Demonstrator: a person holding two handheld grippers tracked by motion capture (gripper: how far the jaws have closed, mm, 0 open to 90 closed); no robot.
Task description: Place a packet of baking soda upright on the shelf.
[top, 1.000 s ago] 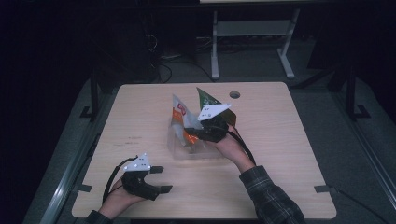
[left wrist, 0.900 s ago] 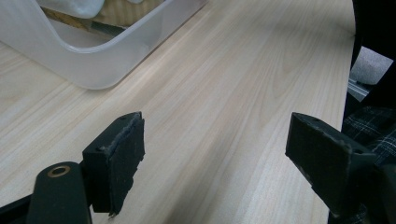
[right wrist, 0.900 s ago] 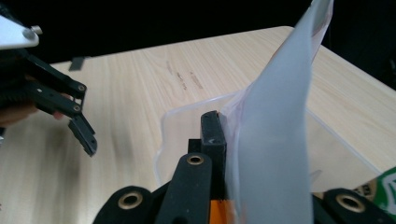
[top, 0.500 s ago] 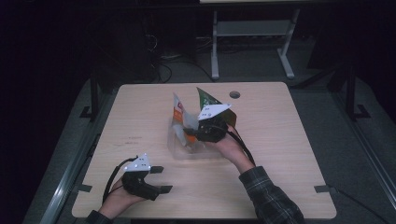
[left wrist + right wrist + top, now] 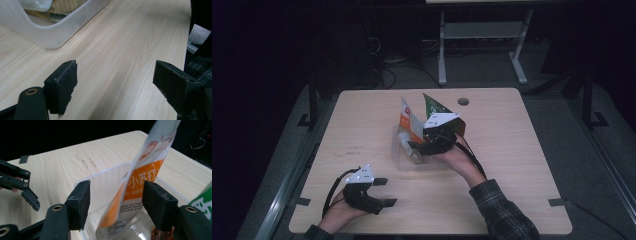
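- Since the earlier frames your right gripper [image 5: 116,205] has been opening its fingers; the orange-and-white pouch [image 5: 140,185] stands between them, unpressed, in the clear bin [image 5: 404,160] at frame centre
- Your left gripper [image 5: 382,191], lower left on the tabletop [image 5: 522,165], has kept still; fingers wide apart, holding nothing
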